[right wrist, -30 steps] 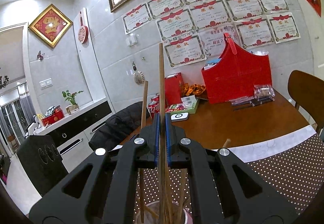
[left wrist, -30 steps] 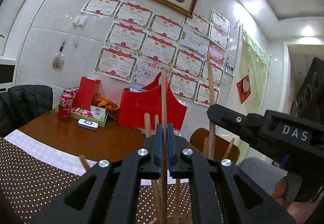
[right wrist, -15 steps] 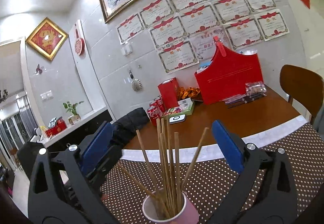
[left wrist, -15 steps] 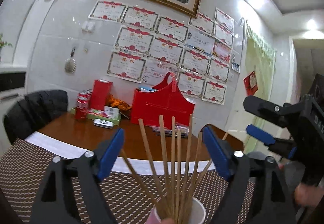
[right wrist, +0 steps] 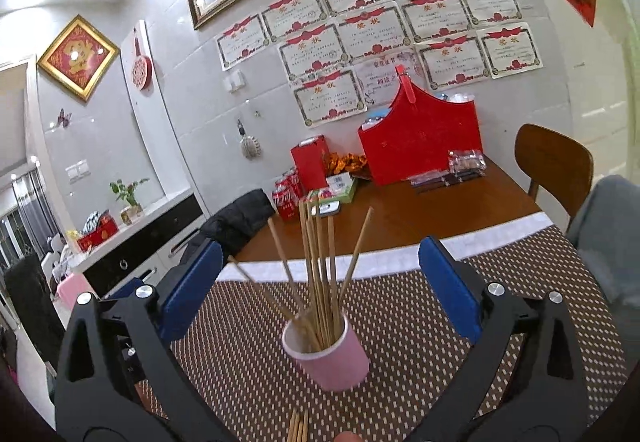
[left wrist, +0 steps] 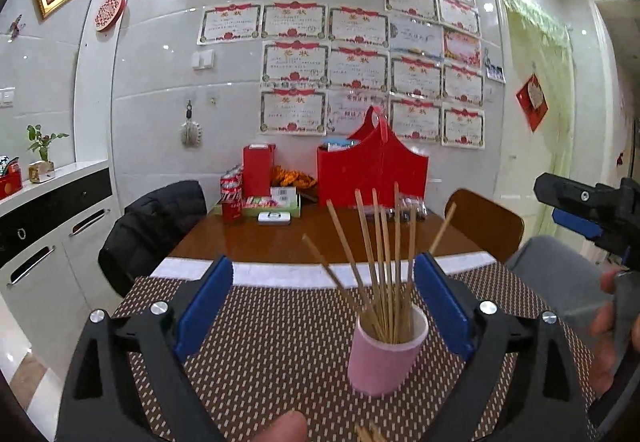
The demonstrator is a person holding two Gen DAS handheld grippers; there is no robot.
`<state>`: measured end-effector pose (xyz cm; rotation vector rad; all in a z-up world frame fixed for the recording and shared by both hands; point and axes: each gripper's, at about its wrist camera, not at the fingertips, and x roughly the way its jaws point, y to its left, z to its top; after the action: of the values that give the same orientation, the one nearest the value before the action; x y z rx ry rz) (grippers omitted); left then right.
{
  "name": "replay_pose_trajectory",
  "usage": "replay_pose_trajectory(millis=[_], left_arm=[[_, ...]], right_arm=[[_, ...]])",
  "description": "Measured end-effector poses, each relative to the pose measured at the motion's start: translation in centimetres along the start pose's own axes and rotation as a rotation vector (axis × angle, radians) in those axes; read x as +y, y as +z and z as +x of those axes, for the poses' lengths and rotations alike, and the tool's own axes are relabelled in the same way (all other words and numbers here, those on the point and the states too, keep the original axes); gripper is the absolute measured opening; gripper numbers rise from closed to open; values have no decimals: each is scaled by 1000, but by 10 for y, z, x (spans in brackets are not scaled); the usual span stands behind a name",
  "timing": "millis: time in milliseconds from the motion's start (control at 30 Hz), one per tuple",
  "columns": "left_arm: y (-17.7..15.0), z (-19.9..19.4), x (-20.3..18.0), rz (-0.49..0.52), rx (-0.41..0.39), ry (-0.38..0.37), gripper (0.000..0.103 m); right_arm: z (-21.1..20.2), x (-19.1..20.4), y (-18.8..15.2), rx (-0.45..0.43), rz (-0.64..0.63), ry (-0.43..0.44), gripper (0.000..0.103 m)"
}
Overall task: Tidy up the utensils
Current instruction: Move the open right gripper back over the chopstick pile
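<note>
The left hand-held gripper (left wrist: pixel 320 306) is standing wide, its jaws having just been opening, with nothing pressed between the blue pads. The right hand-held gripper (right wrist: pixel 320 290) is gaping wide too and gripping nothing. Just beyond both, the pink cup (right wrist: pixel 326 356) is sitting upright on the dotted placemat (right wrist: pixel 420 330) on the tabletop (right wrist: pixel 420 218), holding the chopsticks (right wrist: pixel 318 274) fanned out on end, probably so they keep together. A few loose chopsticks (right wrist: pixel 298 426) are lying nearer, likely waiting their turn.
</note>
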<state>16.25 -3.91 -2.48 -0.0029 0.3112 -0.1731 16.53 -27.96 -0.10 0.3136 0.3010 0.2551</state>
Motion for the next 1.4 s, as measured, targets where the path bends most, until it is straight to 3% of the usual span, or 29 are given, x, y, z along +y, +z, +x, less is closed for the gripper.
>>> replay_pose_trajectory(millis=[300, 533, 967, 1400], left_arm=[[-32, -49, 10, -7, 103, 21, 91], [-68, -62, 9, -4, 210, 22, 91], [-143, -55, 1, -18, 459, -35, 91], [-191, -36, -31, 33, 616, -50, 91]], right_arm=[[-51, 12, -37, 91, -23, -39, 97], [-71, -1, -81, 207, 9, -72, 97], [-81, -23, -137, 348, 31, -102, 97], [-75, -37, -176, 440, 75, -111, 97]])
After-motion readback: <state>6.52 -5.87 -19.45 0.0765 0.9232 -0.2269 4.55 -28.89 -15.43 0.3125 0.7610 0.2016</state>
